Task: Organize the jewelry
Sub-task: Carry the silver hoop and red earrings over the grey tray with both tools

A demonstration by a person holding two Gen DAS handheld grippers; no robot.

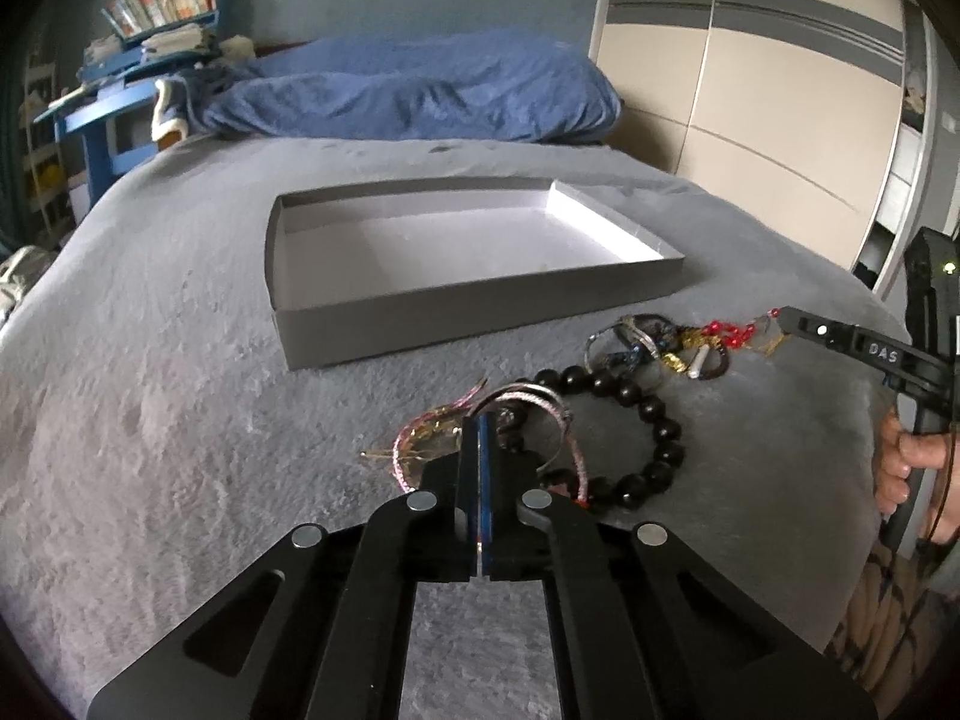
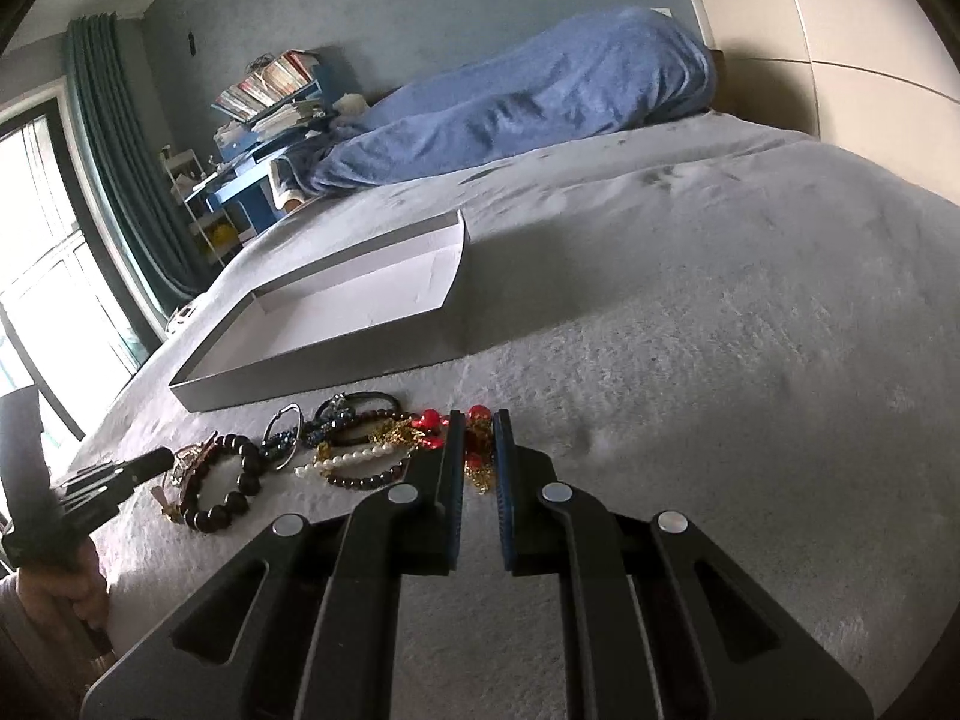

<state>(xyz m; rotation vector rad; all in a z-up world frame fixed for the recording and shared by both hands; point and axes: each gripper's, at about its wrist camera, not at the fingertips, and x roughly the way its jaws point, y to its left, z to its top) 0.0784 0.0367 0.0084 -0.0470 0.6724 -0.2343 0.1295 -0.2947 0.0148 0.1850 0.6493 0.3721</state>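
Note:
A shallow grey box (image 1: 480, 300) with a white inside lies open on the grey bed; it also shows in the right wrist view (image 2: 312, 360). Jewelry lies in front of it. My left gripper (image 1: 480, 420) is shut on a pink glittery bangle (image 1: 528, 399), next to a black bead bracelet (image 1: 648, 420). My right gripper (image 2: 478, 420) has its jaws a little apart around a red bead and gold chain piece (image 2: 477, 438), which lies between the pads. A pearl strand (image 2: 354, 459), blue pieces (image 2: 324, 429) and the black bead bracelet (image 2: 234, 486) lie to its left.
Blue pillows (image 1: 420, 90) lie at the head of the bed. A blue shelf with books (image 1: 138, 60) stands at the far left. A cream wardrobe (image 1: 780, 90) is on the right. A window with green curtains (image 2: 90, 180) is to the left.

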